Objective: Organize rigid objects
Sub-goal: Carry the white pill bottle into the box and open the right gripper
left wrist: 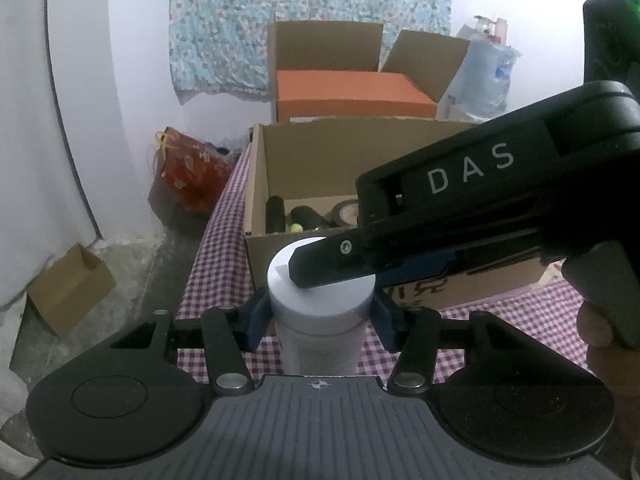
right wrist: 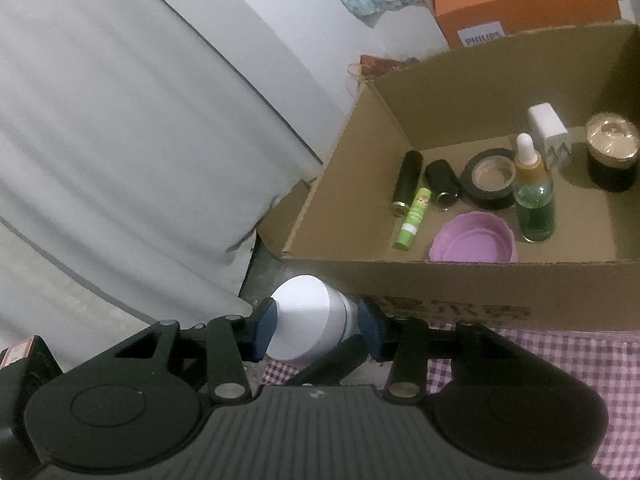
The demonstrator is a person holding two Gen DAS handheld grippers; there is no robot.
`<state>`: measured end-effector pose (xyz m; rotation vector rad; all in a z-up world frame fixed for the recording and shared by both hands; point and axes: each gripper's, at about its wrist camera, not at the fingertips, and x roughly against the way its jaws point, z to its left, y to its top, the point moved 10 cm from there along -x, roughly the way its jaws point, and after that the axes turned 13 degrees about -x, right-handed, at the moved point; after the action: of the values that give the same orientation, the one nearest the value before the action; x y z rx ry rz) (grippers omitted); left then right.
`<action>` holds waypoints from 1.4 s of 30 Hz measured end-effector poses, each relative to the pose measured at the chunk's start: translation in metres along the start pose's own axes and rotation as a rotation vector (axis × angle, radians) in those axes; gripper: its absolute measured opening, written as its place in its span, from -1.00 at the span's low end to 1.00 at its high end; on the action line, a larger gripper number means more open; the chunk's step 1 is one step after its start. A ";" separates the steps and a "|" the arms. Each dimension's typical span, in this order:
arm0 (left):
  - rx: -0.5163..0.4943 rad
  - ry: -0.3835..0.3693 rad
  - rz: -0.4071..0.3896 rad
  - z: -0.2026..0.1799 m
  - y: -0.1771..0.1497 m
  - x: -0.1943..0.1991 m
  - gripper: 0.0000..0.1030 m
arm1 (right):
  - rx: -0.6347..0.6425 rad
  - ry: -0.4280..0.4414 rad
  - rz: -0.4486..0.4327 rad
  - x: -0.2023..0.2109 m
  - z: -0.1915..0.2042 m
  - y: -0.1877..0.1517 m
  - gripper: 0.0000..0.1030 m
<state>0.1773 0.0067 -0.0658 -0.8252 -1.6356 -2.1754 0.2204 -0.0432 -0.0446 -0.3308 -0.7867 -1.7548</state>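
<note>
White-capped bottle [left wrist: 320, 312]: upright above the checked bench [left wrist: 224, 216], just in front of the near wall of the open cardboard box [left wrist: 304, 152]. Left gripper [left wrist: 320, 322]: blue pads clamped on the bottle's neck just under the cap. Right gripper [right wrist: 316, 328]: reaches in from the right, pads pressed on either side of the white cap [right wrist: 308, 316]. Box contents, left to right: black tube [right wrist: 407, 180], green glue stick [right wrist: 414, 220], short black cylinder [right wrist: 441, 180], black tape roll [right wrist: 490, 178], purple lid [right wrist: 474, 240], green dropper bottle [right wrist: 534, 196], white charger [right wrist: 548, 130], dark gold-lidded jar [right wrist: 612, 156]. Beyond: orange carton [left wrist: 352, 94] inside a second box.
</note>
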 end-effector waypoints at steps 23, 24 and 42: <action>-0.129 -0.051 -0.251 -0.030 0.107 0.053 0.03 | 0.152 0.022 -0.269 0.116 0.052 0.045 -0.06; -0.134 -0.064 -0.264 -0.035 0.116 0.051 0.03 | 0.153 0.016 -0.289 0.123 0.051 0.052 -0.06; -0.129 -0.314 -0.089 -0.098 0.126 -0.075 0.03 | -0.045 -0.125 -0.306 0.123 -0.082 0.120 -0.05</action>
<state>0.2804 -0.1323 -0.0320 -1.2054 -1.7142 -2.3269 0.3045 -0.2053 0.0076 -0.3674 -0.9261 -2.0552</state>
